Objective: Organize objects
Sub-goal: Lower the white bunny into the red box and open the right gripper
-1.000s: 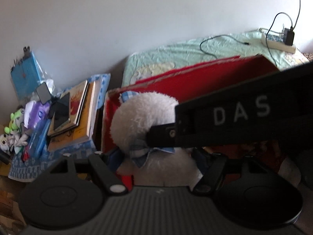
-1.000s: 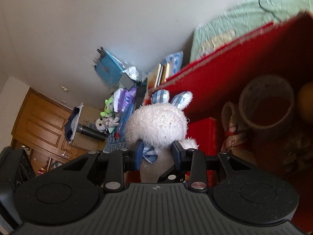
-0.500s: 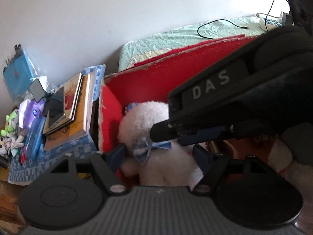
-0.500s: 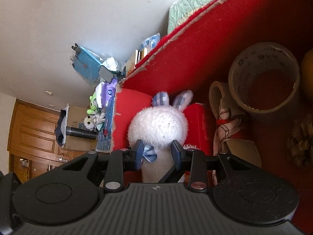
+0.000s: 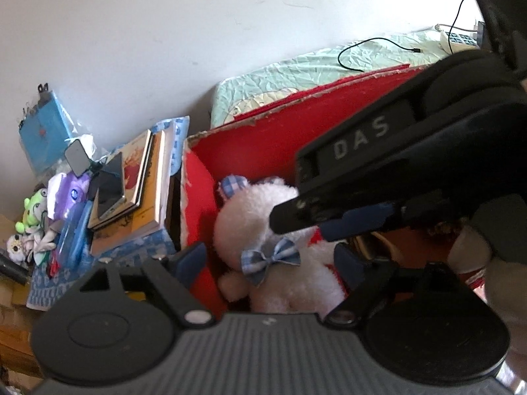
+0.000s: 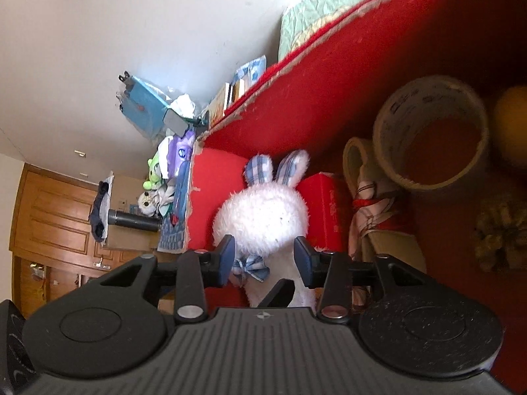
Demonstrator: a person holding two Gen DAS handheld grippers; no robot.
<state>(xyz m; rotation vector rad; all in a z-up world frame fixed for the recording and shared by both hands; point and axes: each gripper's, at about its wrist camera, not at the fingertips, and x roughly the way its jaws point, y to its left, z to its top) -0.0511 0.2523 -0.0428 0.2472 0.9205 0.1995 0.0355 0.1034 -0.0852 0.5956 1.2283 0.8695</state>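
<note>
Right gripper [image 6: 263,258] now has its fingers spread wider than half a second ago, when they pinched the neck of the plush rabbit [image 6: 263,214]; the blue pads stand on either side of the toy's head and neck, and whether they touch the fur I cannot tell. The rabbit sits inside the red box [image 6: 329,98], in the corner by the box's left end wall, lower in the box than a second ago, when it was held above the rim. Its checked ears point toward the back wall of the box, and the bow tie [image 6: 248,265] shows just under the left pad.

Beside the rabbit, deeper in the box, stand a small red carton [image 6: 324,204], a bundle of checked cloth [image 6: 369,210] and a roll of tape [image 6: 431,135], all in much the same places as before.

Left gripper [image 5: 270,260] hangs open just above the box rim, its pads on either side of the rabbit and not touching it. From this view the rabbit's body [image 5: 286,263] rests on the box floor, its bow tie facing the camera, and the right gripper's black body crosses above its head.

Outside the box, against its left end wall, lies a stack of books [image 5: 138,191] with a phone [image 5: 110,187] on top.
</note>
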